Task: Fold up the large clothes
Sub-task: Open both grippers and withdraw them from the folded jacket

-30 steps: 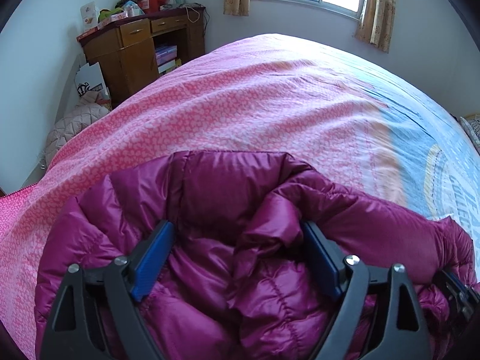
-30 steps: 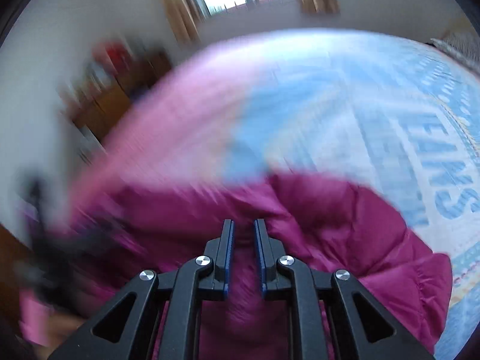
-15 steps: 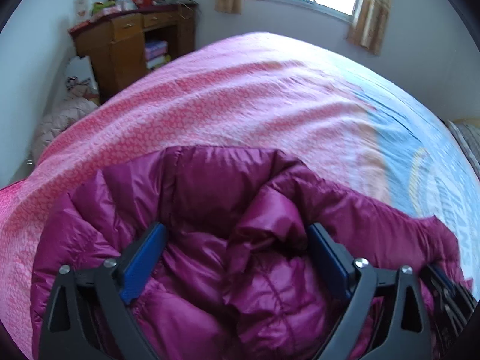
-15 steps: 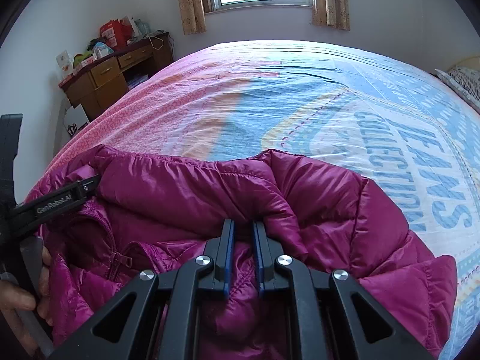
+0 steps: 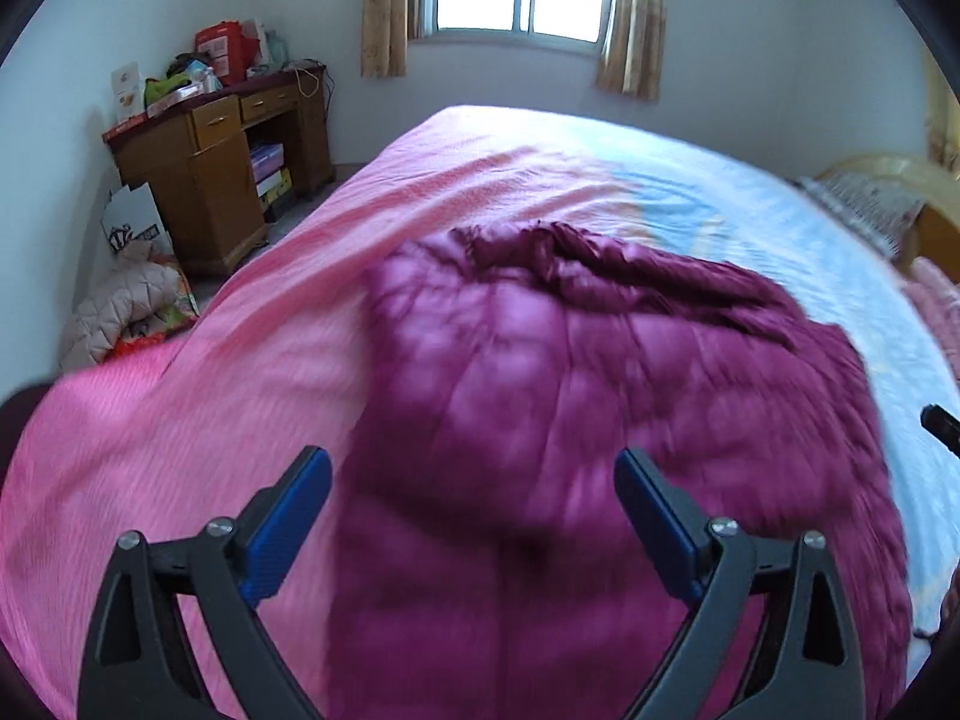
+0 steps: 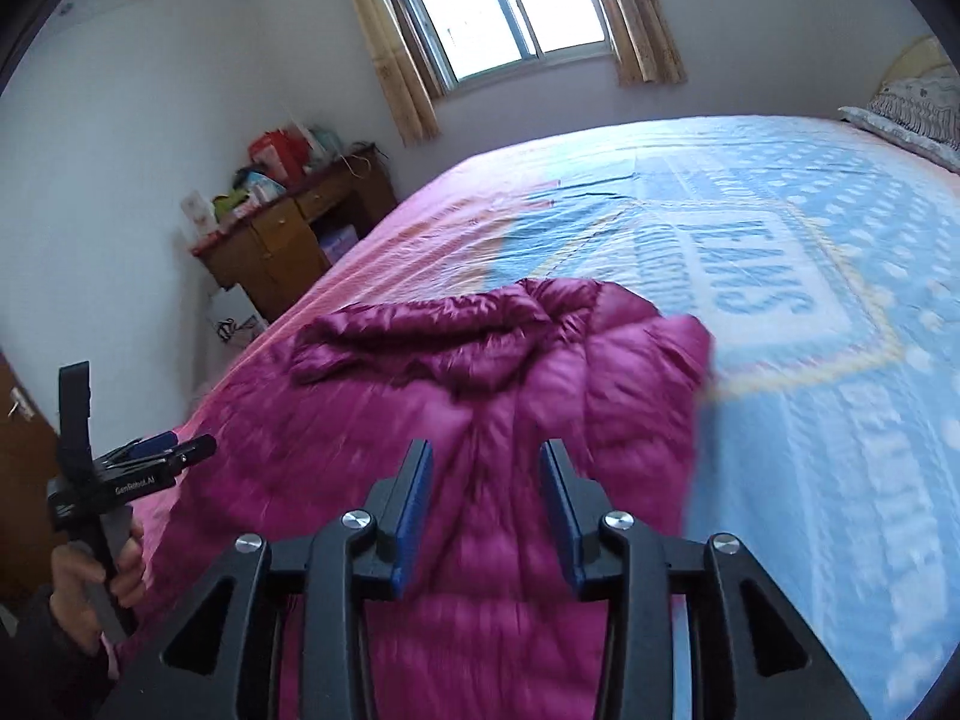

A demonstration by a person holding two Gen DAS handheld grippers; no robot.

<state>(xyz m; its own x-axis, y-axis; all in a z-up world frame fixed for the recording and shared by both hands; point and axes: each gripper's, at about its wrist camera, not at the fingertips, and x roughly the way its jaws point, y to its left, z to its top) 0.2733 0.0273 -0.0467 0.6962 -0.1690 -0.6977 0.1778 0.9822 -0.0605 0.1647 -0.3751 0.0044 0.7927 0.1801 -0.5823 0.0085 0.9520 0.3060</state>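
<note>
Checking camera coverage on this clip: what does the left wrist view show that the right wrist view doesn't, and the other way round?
Only the left wrist view: a pale padded coat heaped on the floor near the desk, and the left claw from behind, wide open above the jacket.

Only the right wrist view: the person's hand holding the left claw's handle, blue lettering on the bedspread, and the right claw, jaws opening, nothing pinched.

Both: the purple down jacket on the bed, the wooden desk, and the curtained window.
</note>
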